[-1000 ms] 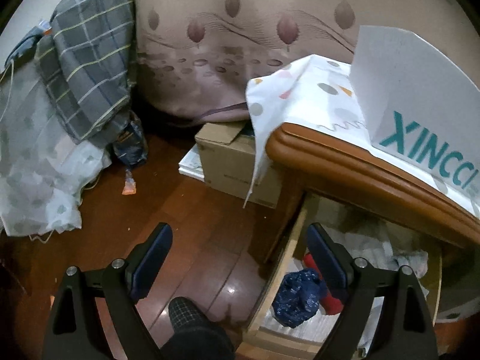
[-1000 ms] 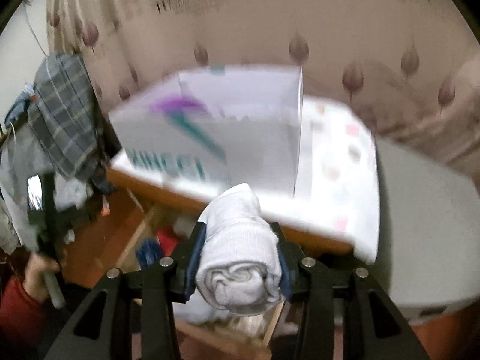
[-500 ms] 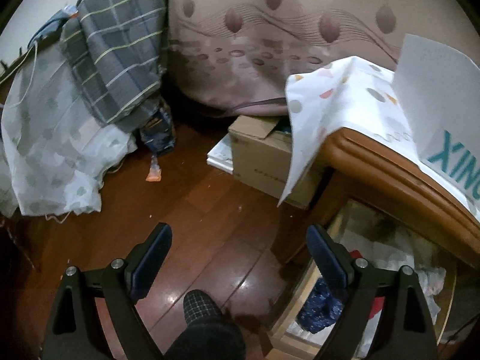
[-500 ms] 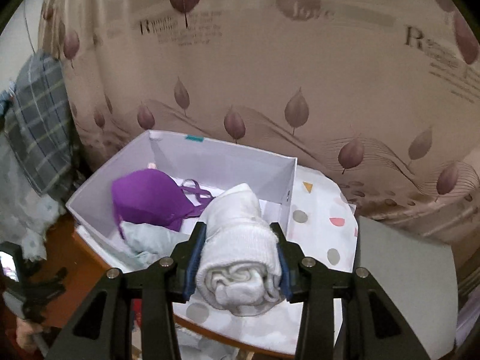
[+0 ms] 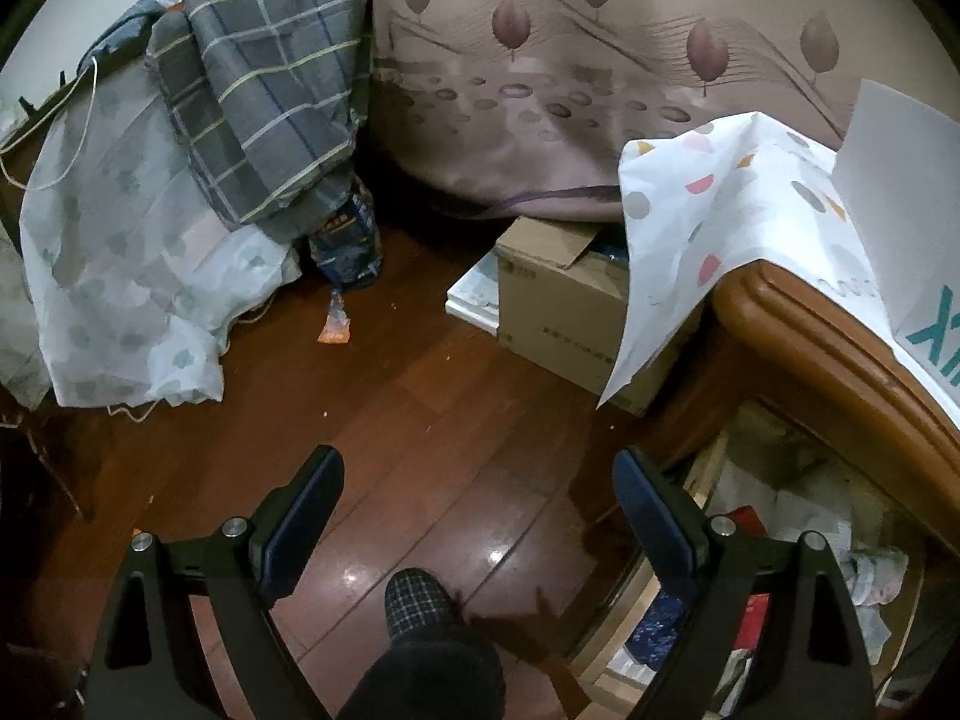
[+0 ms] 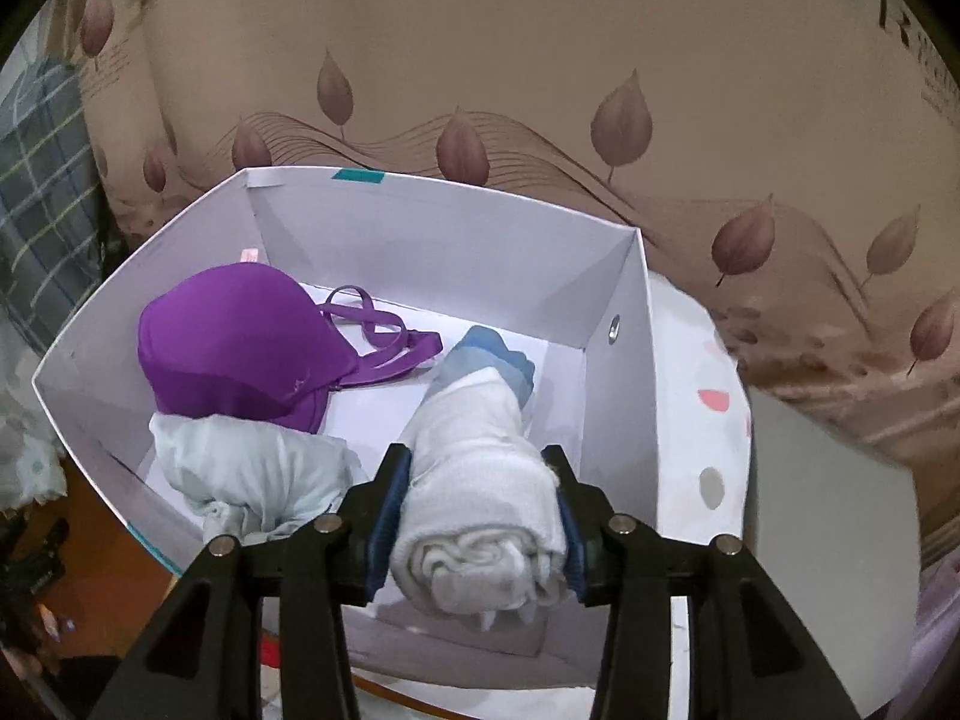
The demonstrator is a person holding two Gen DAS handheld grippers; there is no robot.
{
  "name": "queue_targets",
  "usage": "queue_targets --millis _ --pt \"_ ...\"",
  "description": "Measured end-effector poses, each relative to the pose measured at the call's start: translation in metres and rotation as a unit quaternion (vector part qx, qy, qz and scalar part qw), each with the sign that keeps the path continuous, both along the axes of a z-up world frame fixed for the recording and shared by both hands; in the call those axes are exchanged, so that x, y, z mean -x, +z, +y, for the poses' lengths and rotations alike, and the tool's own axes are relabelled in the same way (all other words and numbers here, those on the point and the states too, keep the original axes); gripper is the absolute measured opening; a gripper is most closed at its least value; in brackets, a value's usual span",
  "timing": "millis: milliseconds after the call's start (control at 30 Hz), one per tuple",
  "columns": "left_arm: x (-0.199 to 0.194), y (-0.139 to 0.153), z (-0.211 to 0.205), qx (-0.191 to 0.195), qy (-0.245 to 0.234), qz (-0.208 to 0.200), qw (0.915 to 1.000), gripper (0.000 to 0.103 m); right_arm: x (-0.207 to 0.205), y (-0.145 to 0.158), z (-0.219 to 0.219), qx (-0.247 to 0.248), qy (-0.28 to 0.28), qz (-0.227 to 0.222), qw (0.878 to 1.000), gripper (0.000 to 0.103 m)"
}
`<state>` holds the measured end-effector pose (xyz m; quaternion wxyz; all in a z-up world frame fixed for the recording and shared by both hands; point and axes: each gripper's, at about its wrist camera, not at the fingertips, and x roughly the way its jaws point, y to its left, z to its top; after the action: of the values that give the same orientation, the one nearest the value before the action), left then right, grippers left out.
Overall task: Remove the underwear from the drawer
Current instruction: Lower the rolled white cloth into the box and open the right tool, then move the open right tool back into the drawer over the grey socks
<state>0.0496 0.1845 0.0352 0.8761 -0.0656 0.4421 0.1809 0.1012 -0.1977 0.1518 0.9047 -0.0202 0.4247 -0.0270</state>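
My right gripper (image 6: 480, 468) is shut on a rolled white piece of underwear (image 6: 480, 480) with a blue end and holds it over the inside of a white box (image 6: 624, 324). A purple bra (image 6: 234, 342) and a pale bundled garment (image 6: 252, 474) lie in the box. My left gripper (image 5: 477, 474) is open and empty above the wooden floor. The open drawer (image 5: 708, 468) shows at the lower right of the left wrist view, with several garments in it (image 5: 804, 510).
A cardboard box (image 5: 564, 306) stands on the floor beside the wooden cabinet top (image 5: 840, 348), which a dotted cloth (image 5: 720, 210) covers. Piled bedding (image 5: 180, 180) lies at the left. A leaf-patterned curtain (image 6: 540, 60) hangs behind.
My right gripper has carried the rolled white underwear up from the drawer and forward over the white box. My left gripper has swung left, away from the drawer, still open.
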Motion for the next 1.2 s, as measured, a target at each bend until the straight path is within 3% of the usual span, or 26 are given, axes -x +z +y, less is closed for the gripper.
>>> queue_targets --millis 133,233,433,567,667,800,933,1200 --pt "0.000 -0.002 0.003 0.008 0.003 0.005 1.0000 0.089 0.000 0.001 0.000 0.015 -0.008 -0.004 1.000 0.067" --pt "0.000 -0.003 0.002 0.003 -0.002 0.006 1.0000 0.089 0.000 0.008 0.000 0.015 -0.011 -0.014 1.000 0.074" --pt "-0.001 -0.004 -0.007 -0.001 -0.018 0.008 0.9998 0.089 0.016 0.039 0.003 0.010 -0.007 -0.058 0.998 0.076" --pt "-0.002 -0.006 -0.009 0.001 -0.023 0.014 0.9996 0.089 0.054 0.064 0.006 -0.010 0.030 -0.084 0.996 0.076" --pt "-0.003 -0.007 -0.008 0.008 -0.021 0.017 0.9996 0.089 0.091 0.064 0.013 -0.014 0.076 -0.072 0.994 0.076" --pt "-0.004 -0.010 -0.010 0.016 -0.027 0.026 0.9992 0.089 0.133 0.031 0.022 0.000 0.114 -0.013 0.993 0.076" --pt "-0.005 -0.012 -0.012 0.024 -0.030 0.033 0.9987 0.089 0.158 -0.033 0.024 -0.011 0.111 0.063 0.992 0.076" --pt "-0.007 -0.013 -0.011 0.030 -0.028 0.039 0.9984 0.089 0.133 -0.152 0.031 -0.025 0.090 0.149 0.984 0.076"
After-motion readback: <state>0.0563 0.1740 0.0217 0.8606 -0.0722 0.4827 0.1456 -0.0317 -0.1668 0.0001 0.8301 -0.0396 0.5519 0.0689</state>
